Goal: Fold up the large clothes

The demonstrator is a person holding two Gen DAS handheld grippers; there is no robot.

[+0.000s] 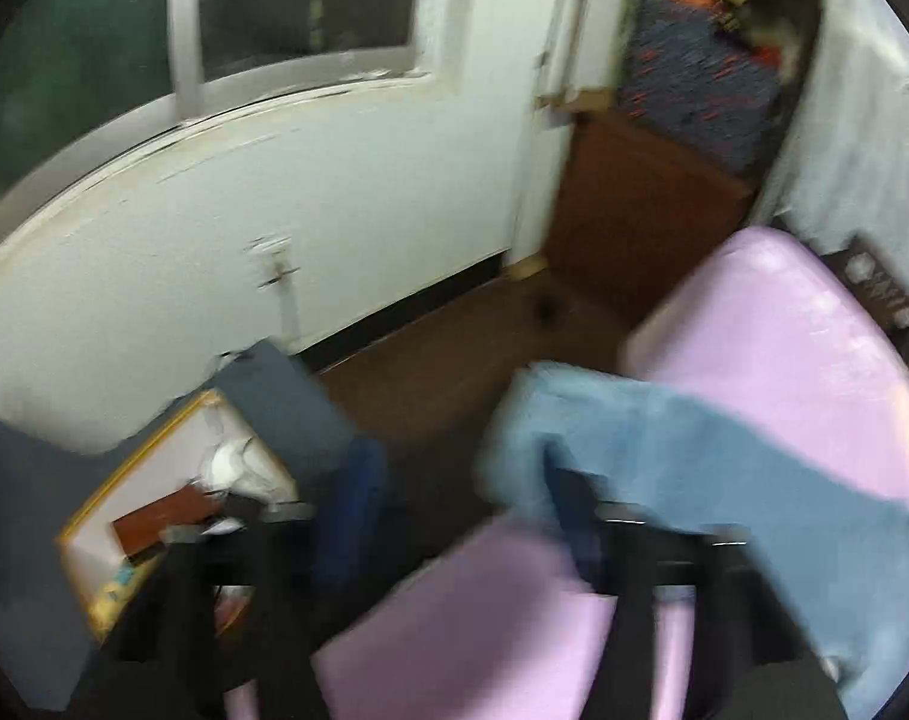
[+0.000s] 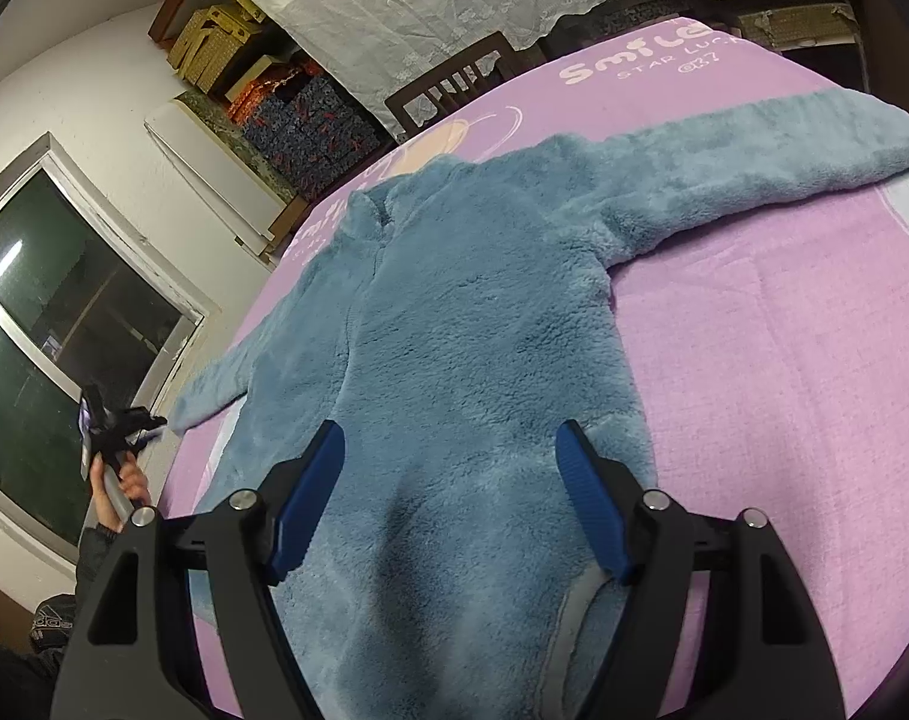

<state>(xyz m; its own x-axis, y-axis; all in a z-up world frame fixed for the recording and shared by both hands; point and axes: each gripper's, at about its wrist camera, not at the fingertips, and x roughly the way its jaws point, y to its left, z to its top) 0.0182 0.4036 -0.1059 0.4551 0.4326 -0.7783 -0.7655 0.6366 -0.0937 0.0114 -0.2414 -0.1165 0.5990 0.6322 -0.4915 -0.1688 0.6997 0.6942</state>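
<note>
Fleece spread flat on bed; right gripper jaws apart over hem; left gripper jaws apart, empty, by sleeve at 9 o'clock; pinch cuff, fold inward.

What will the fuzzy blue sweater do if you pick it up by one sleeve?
The fuzzy blue sweater would probably flop and dangle: it lies limp and flat on the pink bedsheet. Its thick pile suggests some weight, and likely an easy, non-slippery grip.

Bare pink sheet right of the fleece garment — wall close beyond its left sleeve.
</note>
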